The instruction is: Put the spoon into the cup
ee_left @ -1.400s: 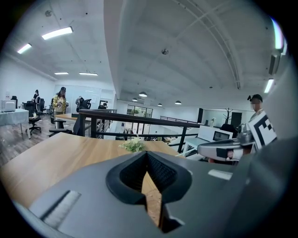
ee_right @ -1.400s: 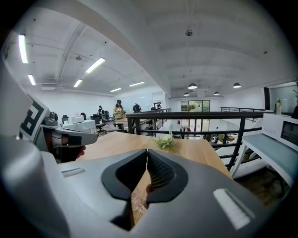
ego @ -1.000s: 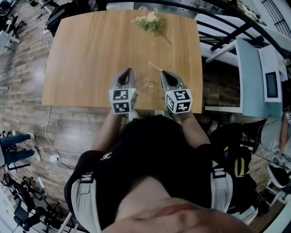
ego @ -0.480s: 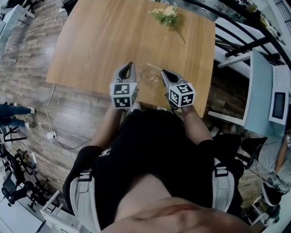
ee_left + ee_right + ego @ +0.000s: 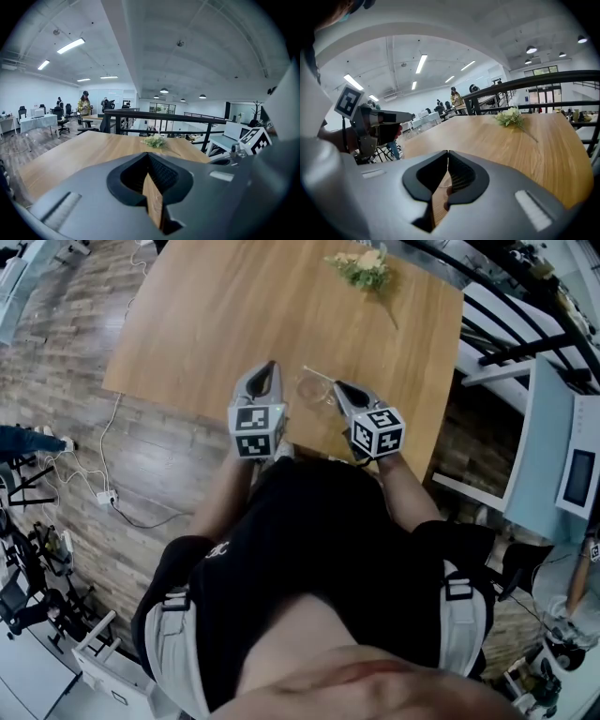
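A clear glass cup [image 5: 311, 392] stands near the front edge of the wooden table [image 5: 216, 324]. A thin pale spoon [image 5: 317, 377] slants across the cup's far rim; its lower end is too small to make out. My left gripper [image 5: 270, 366] is just left of the cup, shut and empty, its jaws meeting in the left gripper view [image 5: 147, 155]. My right gripper [image 5: 338, 386] is close on the cup's right side, also shut with nothing held [image 5: 447, 153]. Both gripper views hide the cup behind the gripper bodies.
A small bunch of flowers [image 5: 362, 266] lies at the far side of the table [image 5: 155, 140] [image 5: 510, 117]. A black railing [image 5: 506, 306] and a white desk with a microwave [image 5: 574, 474] are to the right. The table's front edge is right at the person's body.
Both grippers stay on either side of the cup. The right one has dipped lower and nearer the cup. The head view has swung, so the table sits further right in the picture.
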Available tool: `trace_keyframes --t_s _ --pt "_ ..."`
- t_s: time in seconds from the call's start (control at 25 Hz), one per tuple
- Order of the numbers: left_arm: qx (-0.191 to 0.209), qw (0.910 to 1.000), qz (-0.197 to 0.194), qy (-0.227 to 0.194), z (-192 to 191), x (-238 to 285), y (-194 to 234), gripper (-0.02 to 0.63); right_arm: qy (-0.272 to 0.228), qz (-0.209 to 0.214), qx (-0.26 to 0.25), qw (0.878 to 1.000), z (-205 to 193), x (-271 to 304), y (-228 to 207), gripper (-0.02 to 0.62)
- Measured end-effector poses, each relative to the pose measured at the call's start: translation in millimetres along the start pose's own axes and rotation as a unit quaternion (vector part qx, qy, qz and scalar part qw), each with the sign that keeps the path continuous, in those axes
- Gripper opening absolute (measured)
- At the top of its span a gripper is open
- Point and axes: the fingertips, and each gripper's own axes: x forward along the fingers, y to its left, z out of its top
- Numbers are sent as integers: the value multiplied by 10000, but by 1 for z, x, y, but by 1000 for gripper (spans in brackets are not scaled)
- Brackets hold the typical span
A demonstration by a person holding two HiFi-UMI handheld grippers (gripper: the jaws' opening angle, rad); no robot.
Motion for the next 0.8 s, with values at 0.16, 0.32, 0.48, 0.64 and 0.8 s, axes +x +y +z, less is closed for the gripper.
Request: trace_keyframes --t_s 0.16,0.32,0.48,0.64,0.8 --pt "-4 10000 22 20 -3 -1 0 11 46 169 -213 9996 -4 -8 13 5" --pt "15 10000 -20 32 -4 1 -4 11 138 149 -270 9994 -12 -14 13 5" --pt "43 10000 -63 18 -4 3 -7 11 201 109 -177 9996 -14 -12 9 6" --pt "62 9999 -96 17 -3 3 -12 11 392 65 104 9992 -23 -2 -1 6" --pt "83 9999 -99 34 -4 3 -11 11 507 97 452 9976 -28 13 -7 6"
